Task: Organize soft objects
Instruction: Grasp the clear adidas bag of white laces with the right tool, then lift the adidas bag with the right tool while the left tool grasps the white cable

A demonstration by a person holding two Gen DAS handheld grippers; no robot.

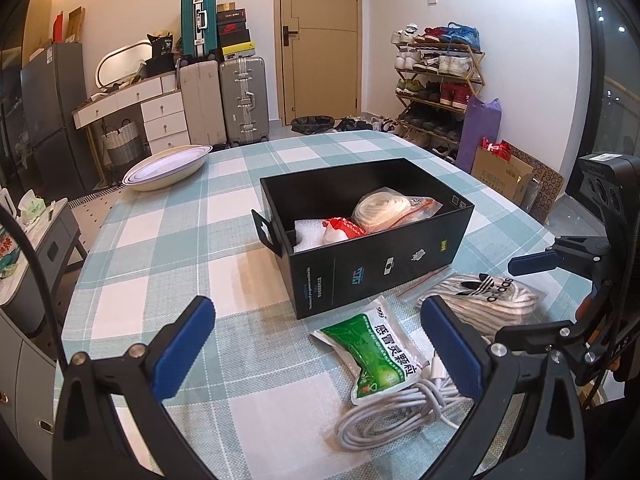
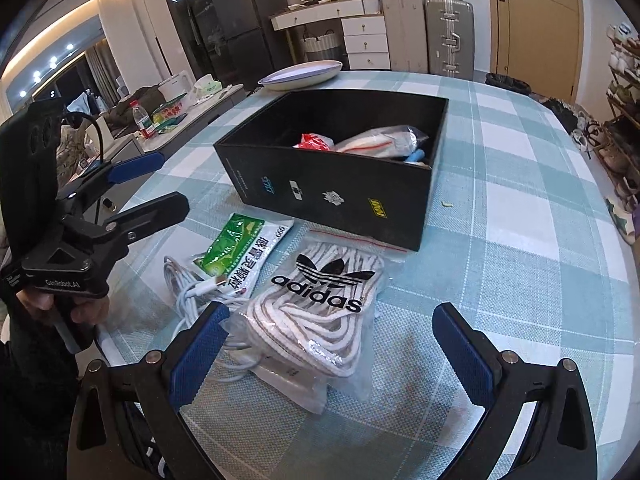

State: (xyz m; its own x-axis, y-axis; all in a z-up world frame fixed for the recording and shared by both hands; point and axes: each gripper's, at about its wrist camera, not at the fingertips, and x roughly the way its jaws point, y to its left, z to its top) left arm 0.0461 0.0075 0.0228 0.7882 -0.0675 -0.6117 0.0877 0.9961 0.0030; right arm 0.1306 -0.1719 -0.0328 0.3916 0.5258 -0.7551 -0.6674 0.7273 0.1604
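Note:
A black open box (image 1: pixel 372 268) (image 2: pixel 340 196) stands on the checked table and holds a bagged white rope coil (image 1: pixel 382 208), a red-and-white packet (image 1: pixel 344 230) and white foam. In front of it lie a green medicine pouch (image 1: pixel 372 354) (image 2: pixel 240 254), a coiled white cable (image 1: pixel 400 412) (image 2: pixel 188 292) and a clear adidas bag of striped laces (image 1: pixel 484 294) (image 2: pixel 324 312). My left gripper (image 1: pixel 316 336) is open above the table, left of the pouch. My right gripper (image 2: pixel 332 344) is open, its jaws either side of the adidas bag, above it.
A stack of white plates (image 1: pixel 168 168) (image 2: pixel 300 74) sits at the table's far corner. Suitcases (image 1: pixel 224 100), a white dresser, a shoe rack (image 1: pixel 436 80) and a side counter with bottles (image 2: pixel 160 116) surround the table. The other gripper shows at each view's edge.

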